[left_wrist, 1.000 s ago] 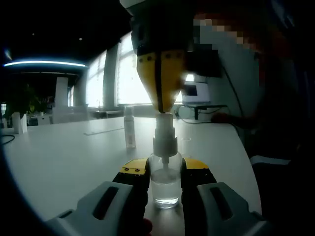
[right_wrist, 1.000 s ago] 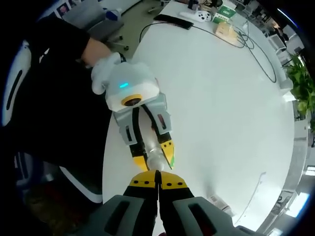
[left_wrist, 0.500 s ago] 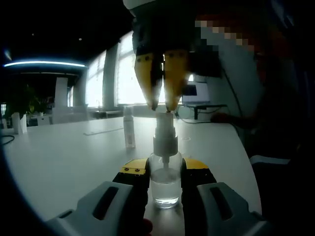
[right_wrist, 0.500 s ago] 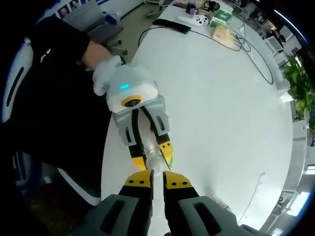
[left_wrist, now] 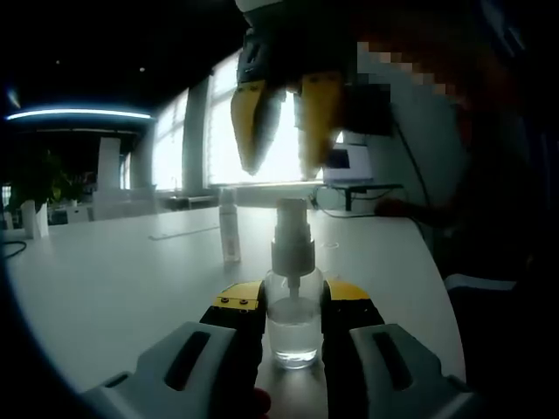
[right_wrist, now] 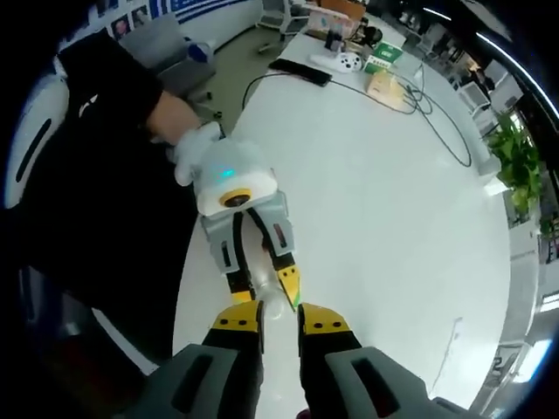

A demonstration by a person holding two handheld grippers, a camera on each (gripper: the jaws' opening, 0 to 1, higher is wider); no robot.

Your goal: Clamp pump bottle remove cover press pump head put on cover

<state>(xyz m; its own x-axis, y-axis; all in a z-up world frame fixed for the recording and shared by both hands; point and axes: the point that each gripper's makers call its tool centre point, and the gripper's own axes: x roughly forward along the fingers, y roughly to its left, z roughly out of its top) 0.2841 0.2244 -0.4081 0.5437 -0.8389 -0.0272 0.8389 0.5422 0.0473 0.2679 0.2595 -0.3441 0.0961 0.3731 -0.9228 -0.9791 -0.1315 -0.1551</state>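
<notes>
Nearest to us in the left gripper view, the left gripper (left_wrist: 293, 307), grey-bodied with yellow-tipped jaws, is clamped on the small clear glass pump bottle (left_wrist: 293, 327), one jaw on each side of its rounded body; the bottle stands upright on the smooth white table (left_wrist: 113, 279) with a little clear liquid at its bottom. Its long axis runs straight up from between these jaws, through a ribbed white plastic collar to the white pump head (left_wrist: 293, 215), which we see bare, with no cover on it. Directly above that head hangs the right gripper (left_wrist: 286, 131), its two yellow tapered jaws parted with daylight between them, apart from the head and holding nothing. So the relation we read is vertical: the pump head lies right below the parted jaws, on the bottle's own axis, and the right gripper is the free one. In the right gripper view we look down along the right gripper (right_wrist: 279, 316), jaws apart, onto the left gripper (right_wrist: 259, 292) and the top of the bottle (right_wrist: 271, 305) just beyond the tips. Farther off across the table stands a slim, pale translucent tube (left_wrist: 229, 225), upright and well apart from the bottle; we judge it may be the cover, to be fetched next, though we cannot tell for sure. Beyond it are bright windows.
</notes>
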